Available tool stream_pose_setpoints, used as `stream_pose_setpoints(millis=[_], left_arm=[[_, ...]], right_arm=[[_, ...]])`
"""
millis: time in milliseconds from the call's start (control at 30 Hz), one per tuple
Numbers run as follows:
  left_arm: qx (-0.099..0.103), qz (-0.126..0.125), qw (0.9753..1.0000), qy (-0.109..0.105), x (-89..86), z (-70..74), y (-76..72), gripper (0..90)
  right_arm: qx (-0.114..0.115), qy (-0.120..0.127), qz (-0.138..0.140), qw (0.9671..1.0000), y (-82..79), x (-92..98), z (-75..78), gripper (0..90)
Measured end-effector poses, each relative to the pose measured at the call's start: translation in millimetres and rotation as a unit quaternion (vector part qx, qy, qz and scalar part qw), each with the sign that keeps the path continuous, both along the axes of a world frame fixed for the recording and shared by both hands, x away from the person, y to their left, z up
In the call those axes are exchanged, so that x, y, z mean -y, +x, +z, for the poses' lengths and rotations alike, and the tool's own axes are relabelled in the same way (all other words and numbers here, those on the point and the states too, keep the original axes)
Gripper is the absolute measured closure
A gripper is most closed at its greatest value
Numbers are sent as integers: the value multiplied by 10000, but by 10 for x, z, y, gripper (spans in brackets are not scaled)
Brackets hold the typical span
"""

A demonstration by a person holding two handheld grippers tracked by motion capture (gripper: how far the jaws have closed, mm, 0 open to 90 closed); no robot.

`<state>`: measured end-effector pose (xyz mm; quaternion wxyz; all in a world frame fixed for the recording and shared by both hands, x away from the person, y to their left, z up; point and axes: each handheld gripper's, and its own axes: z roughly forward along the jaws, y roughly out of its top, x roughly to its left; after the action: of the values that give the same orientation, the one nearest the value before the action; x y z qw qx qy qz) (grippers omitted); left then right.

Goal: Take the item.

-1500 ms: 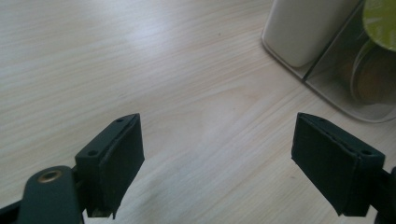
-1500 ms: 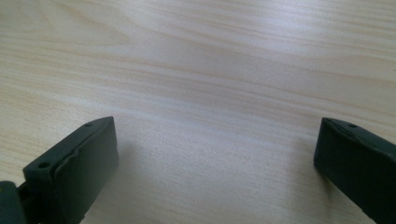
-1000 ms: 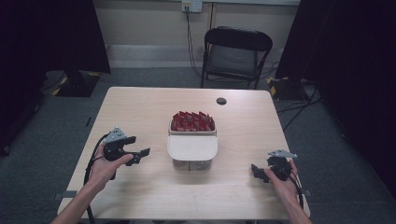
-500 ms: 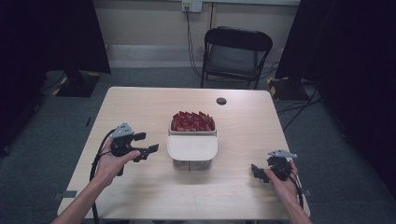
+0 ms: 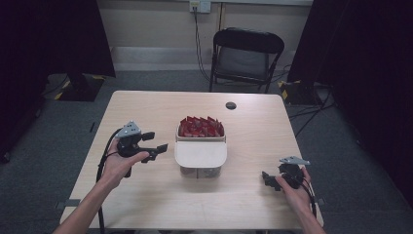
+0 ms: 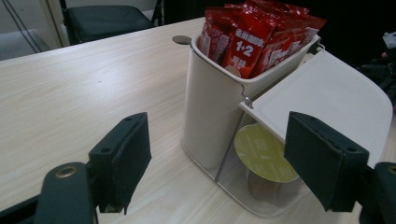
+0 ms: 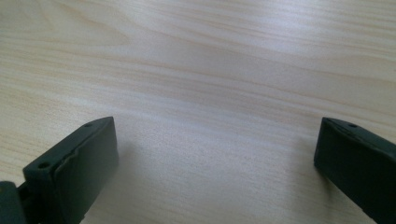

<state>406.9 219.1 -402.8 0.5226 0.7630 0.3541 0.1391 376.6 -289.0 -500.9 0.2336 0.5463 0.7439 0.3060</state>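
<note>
High view: the left gripper (image 5: 157,142) is hovering open just left of the white holder (image 5: 200,155) at table (image 5: 146,107) centre; the right gripper (image 5: 268,179) is resting near the right edge.

Left gripper view: spread jaws are facing the holder, red packets (image 6: 254,32) standing in it, a pod (image 6: 264,154) below.

Right gripper view: jaws are gaping wide over bare wood.

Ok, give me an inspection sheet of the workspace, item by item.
Surface: light wooden table, bare apart from what's listed.
Job's things: white two-part container at centre; red sachets upright in its rear bin; yellow-lidded pod in the clear front section under a white lid.
Clutter: small dark round disc near the far edge.
Grippers: left gripper open, aimed at the container; right gripper open, low over the table.
Cables: black cable trailing from the left gripper.
Surroundings: black folding chair, dark curtains, wall socket.
</note>
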Motion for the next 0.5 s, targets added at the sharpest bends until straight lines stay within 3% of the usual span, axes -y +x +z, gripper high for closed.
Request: stream_pose_setpoints(millis=[100,233,267,500], left_arm=[[-59,-11,10000,33,18,22,34,232],[33,-69,10000,36,57,70,57,232],[109,-29,9999,-45,83,94,74,232],[142,-160,9997,-72,181,150,134,231]], right_arm=[[0,0,0,10000,0,0,0,0],[0,3,-1,10000,0,0,0,0],[0,2,0,10000,0,0,0,0],[0,2,1,10000,0,0,0,0]])
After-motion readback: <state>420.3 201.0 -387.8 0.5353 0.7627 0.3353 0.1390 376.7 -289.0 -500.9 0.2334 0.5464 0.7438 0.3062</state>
